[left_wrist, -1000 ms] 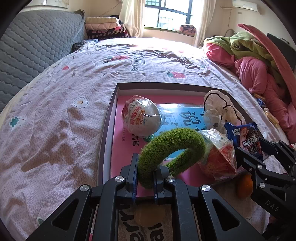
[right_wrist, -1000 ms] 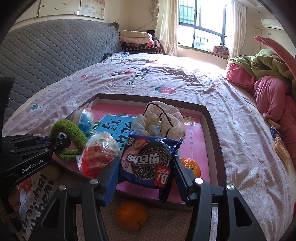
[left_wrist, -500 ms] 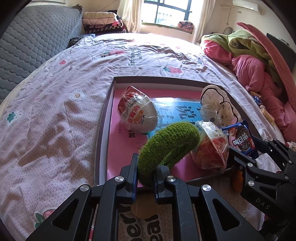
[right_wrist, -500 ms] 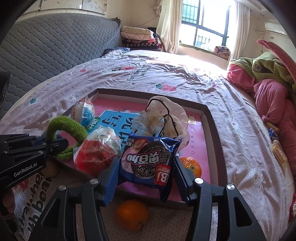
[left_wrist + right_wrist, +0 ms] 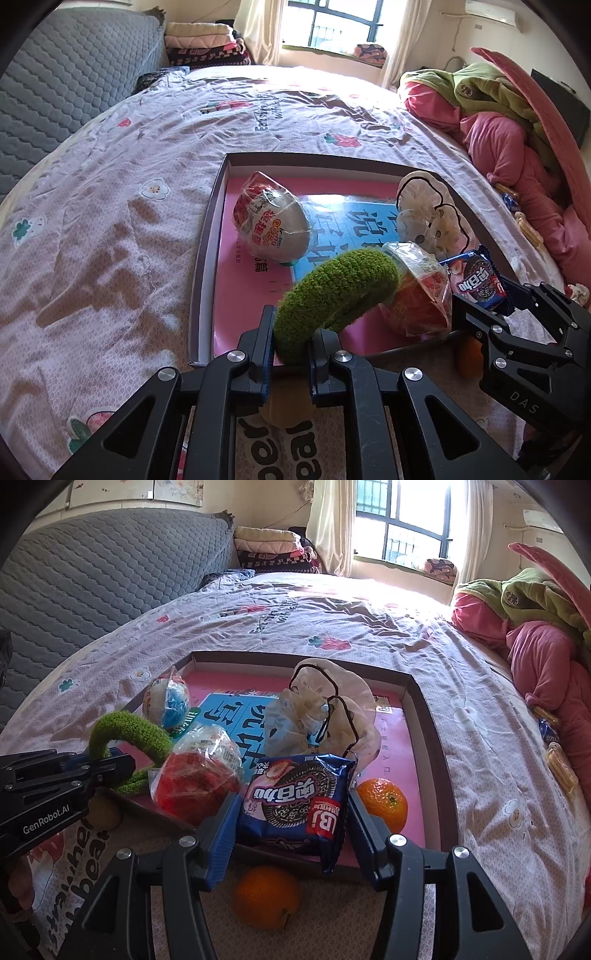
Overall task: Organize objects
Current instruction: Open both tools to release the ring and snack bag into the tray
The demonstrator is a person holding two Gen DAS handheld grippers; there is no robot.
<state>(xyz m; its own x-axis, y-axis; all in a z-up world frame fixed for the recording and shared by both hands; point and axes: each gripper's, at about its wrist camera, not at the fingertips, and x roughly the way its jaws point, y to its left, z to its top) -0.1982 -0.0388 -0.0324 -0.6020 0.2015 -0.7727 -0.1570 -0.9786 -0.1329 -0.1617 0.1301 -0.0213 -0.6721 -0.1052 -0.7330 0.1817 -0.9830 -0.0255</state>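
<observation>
My left gripper is shut on a green fuzzy ring, held over the near edge of the pink tray; the ring also shows in the right wrist view. My right gripper is shut on a blue cookie packet, held above the tray's near rim. In the tray lie a wrapped white egg, a red wrapped snack, a crumpled plastic bag and an orange.
A second orange and a brownish fruit lie on the printed mat in front of the tray. Pink and green bedding is piled at the right. A grey quilted headboard stands at the left.
Both grippers have drawn back slightly toward the near edge of the tray, still holding the ring and the packet. Tray contents have not moved.
</observation>
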